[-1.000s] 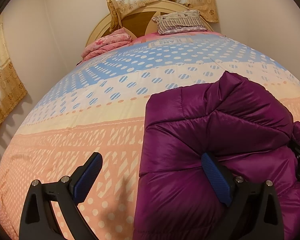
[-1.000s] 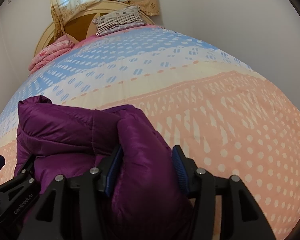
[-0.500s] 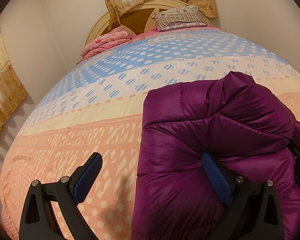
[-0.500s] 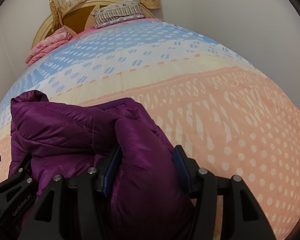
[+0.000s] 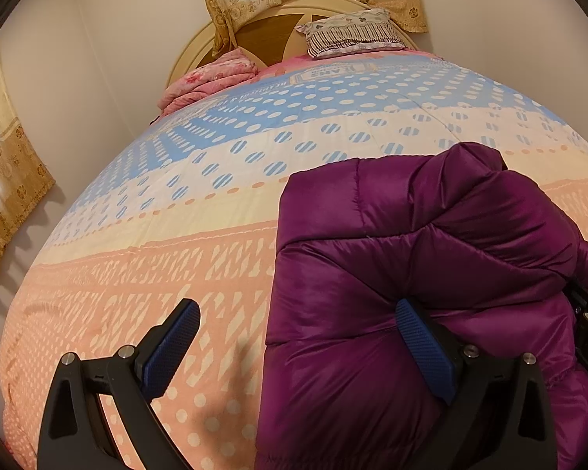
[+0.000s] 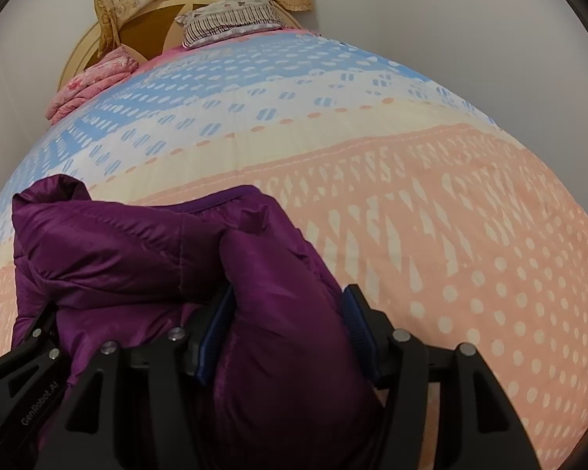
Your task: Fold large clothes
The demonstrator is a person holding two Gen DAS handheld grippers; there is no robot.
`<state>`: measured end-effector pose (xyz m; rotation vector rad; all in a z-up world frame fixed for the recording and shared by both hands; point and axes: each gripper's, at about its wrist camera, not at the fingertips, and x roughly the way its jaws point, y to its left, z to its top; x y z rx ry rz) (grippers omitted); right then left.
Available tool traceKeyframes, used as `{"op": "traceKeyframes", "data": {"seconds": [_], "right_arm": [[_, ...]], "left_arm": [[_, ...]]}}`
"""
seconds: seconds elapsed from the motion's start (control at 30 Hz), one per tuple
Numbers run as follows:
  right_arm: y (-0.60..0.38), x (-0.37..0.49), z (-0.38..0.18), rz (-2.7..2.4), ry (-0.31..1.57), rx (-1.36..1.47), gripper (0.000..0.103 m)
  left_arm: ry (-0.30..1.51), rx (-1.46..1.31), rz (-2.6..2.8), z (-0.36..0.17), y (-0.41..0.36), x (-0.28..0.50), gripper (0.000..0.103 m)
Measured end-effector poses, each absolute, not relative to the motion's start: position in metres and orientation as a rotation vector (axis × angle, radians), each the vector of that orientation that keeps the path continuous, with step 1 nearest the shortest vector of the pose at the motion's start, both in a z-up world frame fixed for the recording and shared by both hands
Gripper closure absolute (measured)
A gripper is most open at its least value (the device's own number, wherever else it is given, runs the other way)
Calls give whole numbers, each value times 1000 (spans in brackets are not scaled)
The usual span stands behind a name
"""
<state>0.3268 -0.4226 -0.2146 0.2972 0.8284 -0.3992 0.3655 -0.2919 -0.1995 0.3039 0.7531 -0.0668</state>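
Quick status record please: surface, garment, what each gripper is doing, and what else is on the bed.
surface: bed with a spotted pink, cream and blue quilt
garment: purple puffer jacket, bunched up near the front edge of the bed
left gripper: open wide, one finger on the jacket, the other over bare quilt
right gripper: a thick fold of jacket between its fingers
at headboard: striped pillow, folded pink blanket

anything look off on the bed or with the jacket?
Nothing damaged or spilled. The purple jacket sits as a puffy, uneven bundle on the bedspread, not a flat fold. Right gripper has a thick roll between its pads; left gripper is wide open.
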Motion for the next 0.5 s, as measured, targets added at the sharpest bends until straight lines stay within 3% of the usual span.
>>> {"op": "traceKeyframes", "data": {"seconds": [0.23, 0.37, 0.5], "right_arm": [[-426, 321, -212, -367, 827, 336, 42], [-420, 290, -187, -348, 787, 337, 38], [-405, 260, -192, -365, 729, 284, 37]], "left_arm": [[809, 289, -145, -183, -278, 357, 2], [759, 186, -199, -157, -248, 315, 3], [736, 222, -180, -178, -251, 297, 2]]}}
